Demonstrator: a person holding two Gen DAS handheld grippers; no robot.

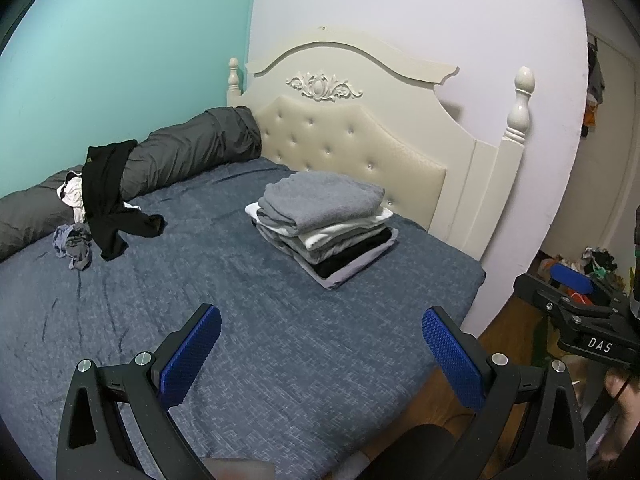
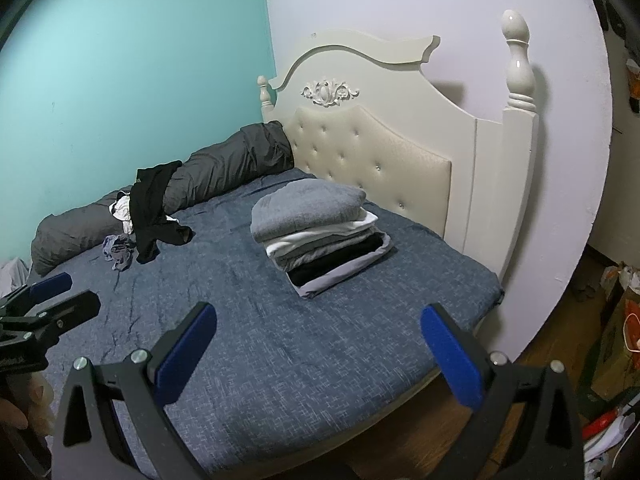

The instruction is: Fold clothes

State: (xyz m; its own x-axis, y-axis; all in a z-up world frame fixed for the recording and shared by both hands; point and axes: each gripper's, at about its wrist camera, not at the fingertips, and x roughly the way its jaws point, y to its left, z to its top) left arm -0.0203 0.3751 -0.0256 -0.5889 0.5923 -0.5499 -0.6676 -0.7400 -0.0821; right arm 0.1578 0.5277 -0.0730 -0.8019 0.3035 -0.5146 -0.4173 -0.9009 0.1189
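A stack of folded clothes [image 1: 324, 224] [image 2: 316, 236] sits on the blue bed [image 1: 240, 320] [image 2: 260, 340] near the headboard, a grey piece on top. Unfolded clothes lie at the far left: a black garment [image 1: 108, 200] [image 2: 154, 208] draped over a grey roll, a white piece [image 1: 72, 196] and a small grey crumpled piece [image 1: 74, 246] [image 2: 118, 252]. My left gripper [image 1: 320, 324] is open above the bed's near part, nothing between its blue pads. My right gripper [image 2: 318, 322] is open too and holds nothing. Each gripper shows at the edge of the other's view.
A long grey rolled duvet [image 1: 192, 148] [image 2: 232, 156] lies along the teal wall. The cream headboard [image 1: 352, 144] [image 2: 372, 152] stands behind the stack. Wooden floor with clutter and bags [image 2: 616, 340] is to the right of the bed.
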